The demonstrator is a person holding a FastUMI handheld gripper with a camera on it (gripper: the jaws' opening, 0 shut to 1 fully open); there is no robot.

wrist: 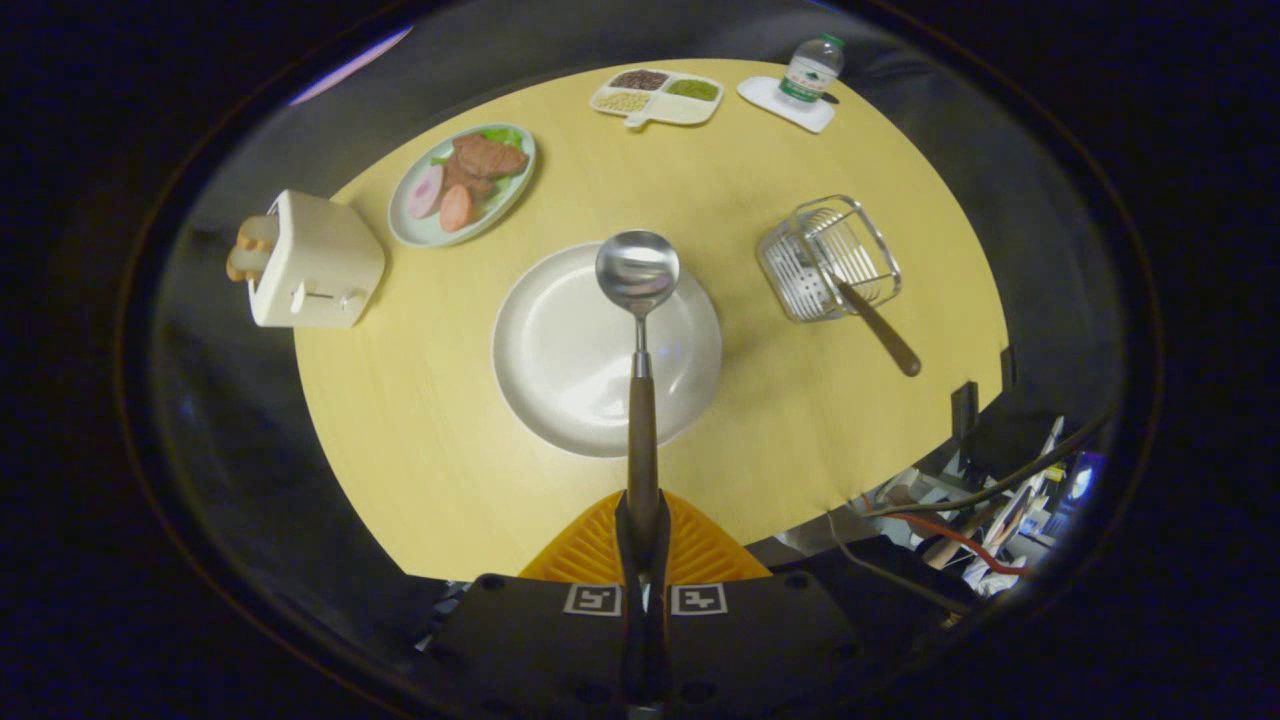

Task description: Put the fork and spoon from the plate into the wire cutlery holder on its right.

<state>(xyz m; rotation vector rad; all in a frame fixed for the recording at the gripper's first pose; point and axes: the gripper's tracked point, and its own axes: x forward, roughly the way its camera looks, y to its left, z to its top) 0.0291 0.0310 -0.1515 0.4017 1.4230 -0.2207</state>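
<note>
While my gripper (642,530) squeezes the spoon (639,330) tight by its handle, I see its bowl above the plate (560,360). Right of the plate, the fork (872,322) leans in the wire holder (828,258).

Nothing here can be read. The water bottle (810,68) at the far side of the bench (420,440) carries a green-and-white label, too small and blurred to make out. Two square black-and-white markers (645,599) sit on the gripper (644,535) body, patterns only, no letters.
</note>
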